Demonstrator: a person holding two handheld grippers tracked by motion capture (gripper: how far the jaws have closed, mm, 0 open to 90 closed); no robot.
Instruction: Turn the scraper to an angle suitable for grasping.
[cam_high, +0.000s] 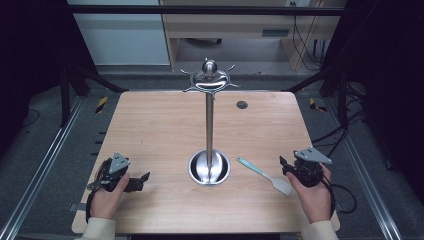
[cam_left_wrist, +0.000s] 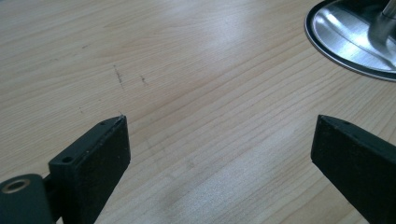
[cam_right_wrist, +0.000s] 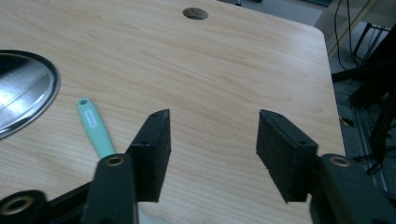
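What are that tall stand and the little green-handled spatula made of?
The stand looks like polished metal, likely steel: its round base mirrors the light. The spatula seems plastic or silicone: matte mint handle, pale blade, no shine. The table shows light wood grain, possibly laminate.

Spatula (cam_right_wrist: 95, 127) blade behind tongs (cam_right_wrist: 212, 140)

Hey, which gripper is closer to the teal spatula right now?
The right gripper. It sits just beside the spatula, near its pale blade end. The left gripper is across the table, beyond the metal stand's base.
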